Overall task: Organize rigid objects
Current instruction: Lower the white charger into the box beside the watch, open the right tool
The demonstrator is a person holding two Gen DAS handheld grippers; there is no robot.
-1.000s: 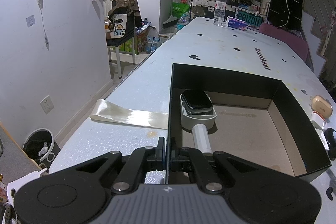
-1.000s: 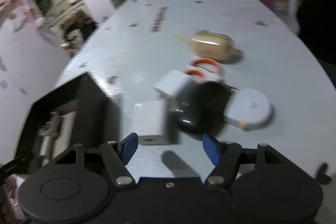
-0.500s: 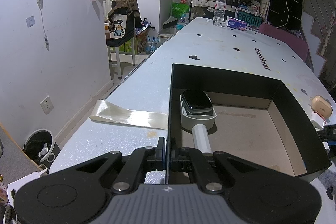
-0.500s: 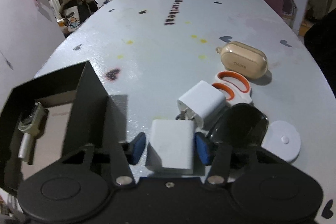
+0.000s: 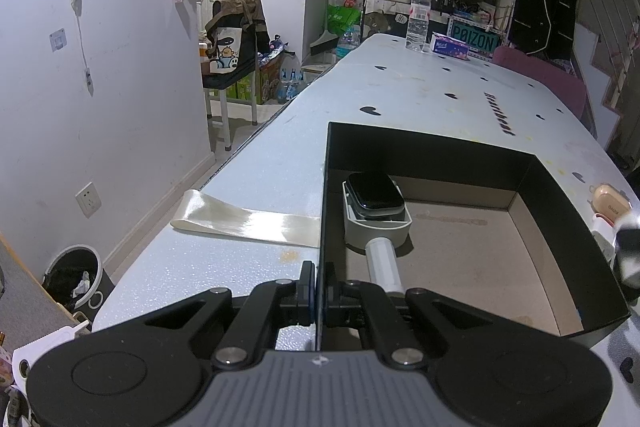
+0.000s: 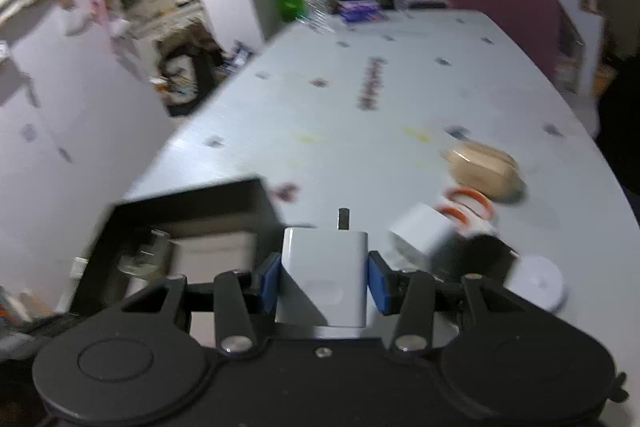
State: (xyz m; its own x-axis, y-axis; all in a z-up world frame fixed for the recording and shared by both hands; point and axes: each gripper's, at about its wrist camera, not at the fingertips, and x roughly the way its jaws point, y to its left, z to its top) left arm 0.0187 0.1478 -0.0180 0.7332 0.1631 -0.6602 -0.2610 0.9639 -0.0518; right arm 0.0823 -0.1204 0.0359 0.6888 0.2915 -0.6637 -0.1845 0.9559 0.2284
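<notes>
A black open box [image 5: 424, 155] with a brown floor stands on the white table. Inside it lies a grey holder with a dark smartwatch [image 5: 374, 191] on it. My left gripper [image 5: 319, 293] is shut on the box's near left wall. My right gripper [image 6: 323, 277] is shut on a white charger cube [image 6: 323, 275], held above the table next to the box [image 6: 188, 203]. On the table to the right lie a second white charger [image 6: 422, 239], orange-handled scissors [image 6: 466, 203], a tan earbud case [image 6: 482, 173], a black case [image 6: 482, 253] and a white disc [image 6: 536, 281].
A strip of clear tape [image 5: 244, 221] lies across the table's left edge by the box. A water bottle [image 5: 418, 17] and a tissue pack [image 5: 450, 47] stand at the far end. A bin [image 5: 74, 281] sits on the floor at the left.
My right gripper closed on the white charger cube and lifted it off the table, moving toward the box. My left gripper has stayed clamped on the box wall.
</notes>
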